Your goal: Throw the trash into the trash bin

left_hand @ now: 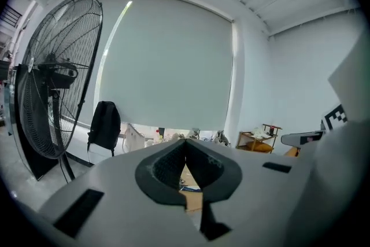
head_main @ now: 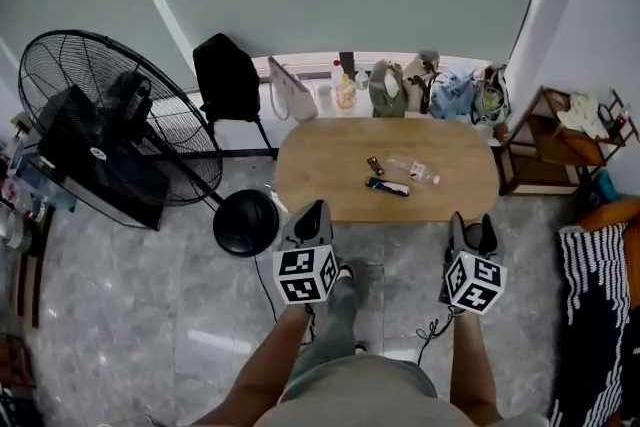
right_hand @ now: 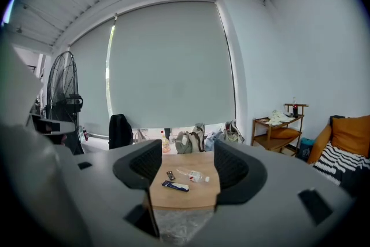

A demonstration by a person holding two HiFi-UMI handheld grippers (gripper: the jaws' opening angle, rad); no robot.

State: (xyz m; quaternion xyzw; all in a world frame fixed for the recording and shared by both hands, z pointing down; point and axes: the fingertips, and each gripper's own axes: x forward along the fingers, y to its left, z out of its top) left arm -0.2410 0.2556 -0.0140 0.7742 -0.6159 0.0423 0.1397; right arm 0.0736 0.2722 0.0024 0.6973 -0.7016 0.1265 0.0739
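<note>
On the wooden table (head_main: pixel 450 195) lie a clear plastic bottle (head_main: pixel 413 170), a dark blue wrapper (head_main: pixel 387 186) and a small brown wrapper (head_main: pixel 375 166). The right gripper view shows the same bottle (right_hand: pixel 191 174), blue wrapper (right_hand: pixel 175 185) and small wrapper (right_hand: pixel 170 175) ahead, between its jaws. My left gripper (head_main: pixel 312 215) hovers over the floor just short of the table's near edge, shut with nothing in it; its pads meet at the tips (left_hand: pixel 185 144). My right gripper (head_main: pixel 472 230) is held level with it, open and empty (right_hand: pixel 188 168). No trash bin is clearly shown.
A black round object (head_main: pixel 246 222) sits on the floor by the table's left corner; I cannot tell whether it is a bin or the base of the big fan (head_main: pixel 95 130). Bags (head_main: pixel 390 87) line the sill behind the table. A wooden shelf (head_main: pixel 560 140) stands at the right.
</note>
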